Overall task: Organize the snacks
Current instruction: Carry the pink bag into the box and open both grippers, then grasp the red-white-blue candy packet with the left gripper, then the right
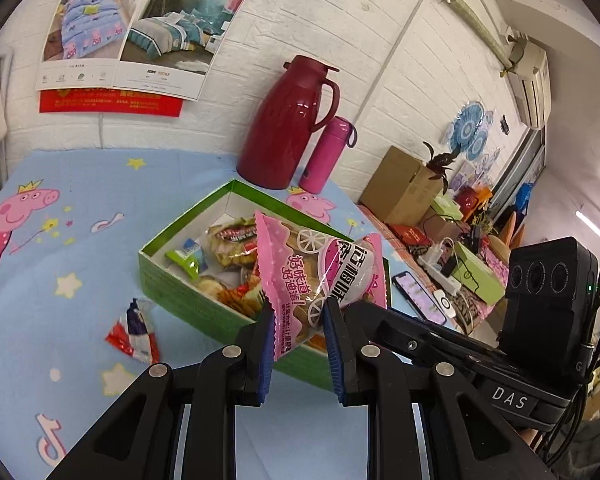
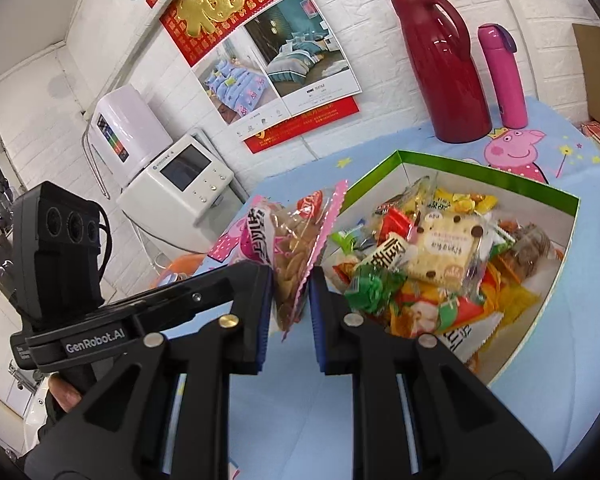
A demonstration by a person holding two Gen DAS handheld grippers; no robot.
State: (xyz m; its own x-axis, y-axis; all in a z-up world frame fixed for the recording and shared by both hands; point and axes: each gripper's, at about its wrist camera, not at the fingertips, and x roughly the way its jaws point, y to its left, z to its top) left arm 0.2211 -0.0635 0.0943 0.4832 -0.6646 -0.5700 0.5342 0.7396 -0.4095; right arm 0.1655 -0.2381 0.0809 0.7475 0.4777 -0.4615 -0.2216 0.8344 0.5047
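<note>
A pink snack packet [image 1: 324,268] with biscuits inside hangs over the near corner of an open green box [image 1: 180,224] full of mixed wrapped snacks. My left gripper [image 1: 296,312] is shut on the packet's lower edge. In the right wrist view the same pink packet [image 2: 288,236] sits left of the green box [image 2: 488,172], and my right gripper [image 2: 290,276] is shut on its crimped edge. Each gripper's black body shows beside the packet in the other's view. A small red, white and blue wrapper [image 1: 134,332] lies loose on the blue cartoon cloth, left of the box.
A dark red thermos jug [image 1: 288,124] and a pink bottle [image 1: 328,156] stand behind the box by the white brick wall. Right of the table are a phone [image 1: 416,292] and a cardboard box [image 1: 404,188]. A white appliance [image 2: 180,176] stands past the table's left end.
</note>
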